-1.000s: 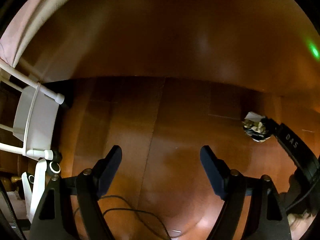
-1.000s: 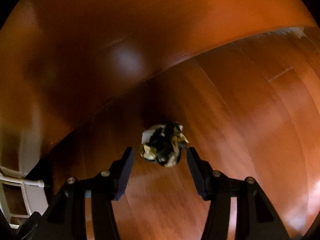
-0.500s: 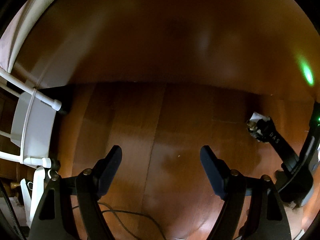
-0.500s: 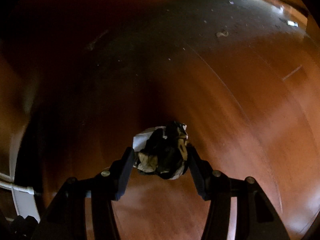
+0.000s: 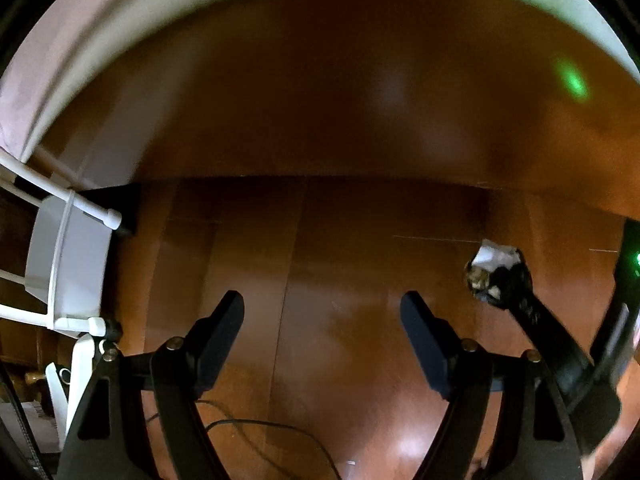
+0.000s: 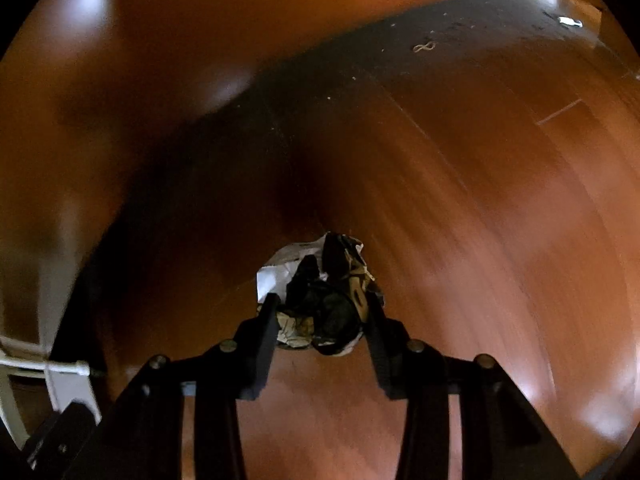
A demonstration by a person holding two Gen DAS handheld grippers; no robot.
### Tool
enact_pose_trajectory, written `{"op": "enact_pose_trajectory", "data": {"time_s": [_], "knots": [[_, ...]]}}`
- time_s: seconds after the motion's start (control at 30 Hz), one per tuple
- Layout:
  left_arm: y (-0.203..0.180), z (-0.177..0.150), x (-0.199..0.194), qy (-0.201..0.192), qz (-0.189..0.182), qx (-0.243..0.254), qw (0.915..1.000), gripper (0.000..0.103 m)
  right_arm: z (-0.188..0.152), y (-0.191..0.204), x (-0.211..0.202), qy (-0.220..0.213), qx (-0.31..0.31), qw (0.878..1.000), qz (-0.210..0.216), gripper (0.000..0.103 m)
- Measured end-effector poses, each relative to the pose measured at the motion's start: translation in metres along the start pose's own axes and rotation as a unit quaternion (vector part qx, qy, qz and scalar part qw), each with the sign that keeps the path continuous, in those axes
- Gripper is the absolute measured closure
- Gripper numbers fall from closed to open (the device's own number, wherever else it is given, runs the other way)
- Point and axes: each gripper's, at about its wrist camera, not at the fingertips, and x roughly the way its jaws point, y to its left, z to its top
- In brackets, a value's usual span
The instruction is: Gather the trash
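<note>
A crumpled ball of paper trash (image 6: 320,300), white, black and tan, sits pinched between the fingers of my right gripper (image 6: 322,312), which is shut on it and holds it above the wooden floor. The same ball (image 5: 490,270) shows in the left wrist view at the right, at the tip of the right gripper's black finger (image 5: 532,316). My left gripper (image 5: 322,312) is open and empty over the floor.
A white rack with tubes (image 5: 68,264) stands at the left edge, also seen in the right wrist view (image 6: 44,372). A thin black cable (image 5: 260,426) lies on the floor. A brown wooden panel (image 5: 320,100) rises ahead. Small debris (image 6: 424,46) lies far off.
My right gripper closed on the paper ball and lifted it off the floor. The left gripper stayed open and tilted up slightly.
</note>
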Motion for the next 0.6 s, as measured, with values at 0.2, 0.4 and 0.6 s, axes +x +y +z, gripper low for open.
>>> {"op": "enact_pose_trajectory", "data": {"time_s": [0.2,0.4,0.6], "knots": [[-0.004,0.006,-0.065,0.009,-0.006,0.018,0.9998,0.024,-0.007,0.001,-0.088,0.012,0.0,1.0,-0.01,0.062],[-0.021,0.008,-0.172,0.004,-0.031,0.098,0.9947,0.024,-0.013,-0.015,-0.224,0.017,0.046,0.998,-0.027,0.062],[-0.046,0.008,-0.279,-0.016,-0.069,0.2,0.9771,0.024,-0.041,-0.036,-0.362,0.012,0.095,0.993,-0.065,0.062]]}}
